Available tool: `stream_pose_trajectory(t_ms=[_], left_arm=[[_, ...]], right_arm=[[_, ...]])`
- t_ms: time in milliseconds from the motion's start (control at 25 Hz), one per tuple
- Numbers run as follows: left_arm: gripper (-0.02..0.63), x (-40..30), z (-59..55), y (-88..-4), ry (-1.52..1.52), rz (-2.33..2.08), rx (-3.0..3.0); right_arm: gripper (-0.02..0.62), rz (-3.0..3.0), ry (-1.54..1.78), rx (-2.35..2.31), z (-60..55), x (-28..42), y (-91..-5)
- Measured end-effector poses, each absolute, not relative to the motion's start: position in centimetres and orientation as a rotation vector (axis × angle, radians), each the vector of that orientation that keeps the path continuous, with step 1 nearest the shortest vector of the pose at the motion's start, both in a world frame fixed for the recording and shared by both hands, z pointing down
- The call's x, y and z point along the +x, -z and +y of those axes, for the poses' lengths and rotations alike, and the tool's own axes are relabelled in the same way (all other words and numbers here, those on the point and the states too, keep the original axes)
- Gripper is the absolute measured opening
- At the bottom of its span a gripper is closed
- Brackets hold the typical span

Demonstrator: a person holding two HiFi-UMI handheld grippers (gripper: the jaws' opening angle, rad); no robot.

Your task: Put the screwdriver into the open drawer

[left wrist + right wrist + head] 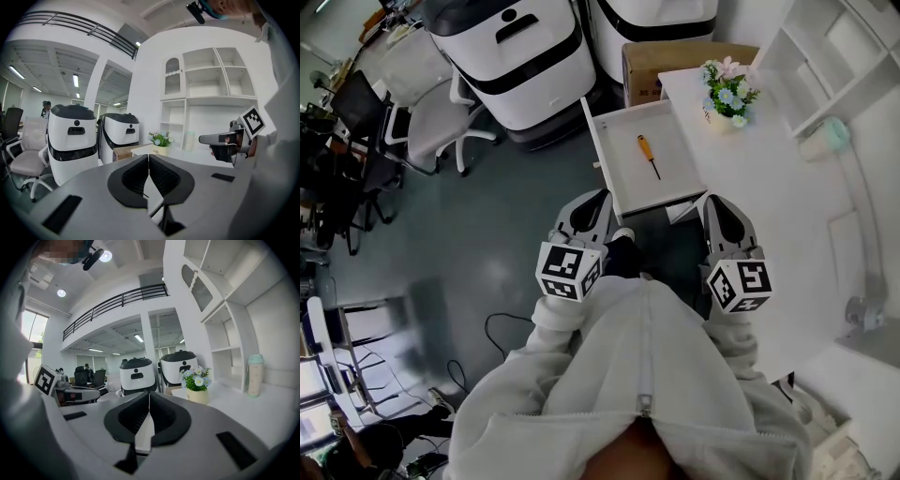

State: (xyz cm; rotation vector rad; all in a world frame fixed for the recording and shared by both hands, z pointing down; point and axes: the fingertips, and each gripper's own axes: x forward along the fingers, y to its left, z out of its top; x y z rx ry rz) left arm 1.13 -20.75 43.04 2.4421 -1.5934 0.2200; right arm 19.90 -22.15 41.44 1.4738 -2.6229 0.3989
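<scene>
Open air lies above the open drawer (626, 131) from its near edge; only the screwdriver (649, 156) lies inside. The flower pot (724, 96) on the table (787, 206) flanks its far right corner, and 2 white machines (520, 61) stand behind

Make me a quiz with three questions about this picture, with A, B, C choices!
1. Where is the screwdriver?
A. on the floor
B. in the open drawer
C. held in a gripper

2. What colour is the screwdriver's handle?
A. orange
B. green
C. purple

3. How are the left gripper and the right gripper?
A. both shut and empty
B. both wide open
C. both holding flowers

Answers:
1 B: the head view shows it lying on the drawer's white bottom.
2 A: the handle is orange and the shaft is dark.
3 A: in each gripper view the jaws meet with nothing between them.
</scene>
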Motion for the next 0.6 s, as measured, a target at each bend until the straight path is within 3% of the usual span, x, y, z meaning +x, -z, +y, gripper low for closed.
stream_pose_trajectory(t_ms=[600], left_arm=[[0.017, 0.8, -20.8, -44.1, -0.237, -1.557, 2.443]], right_arm=[[0.034, -2.617, -0.432, 1.444, -22.2, 18.5, -42.5]])
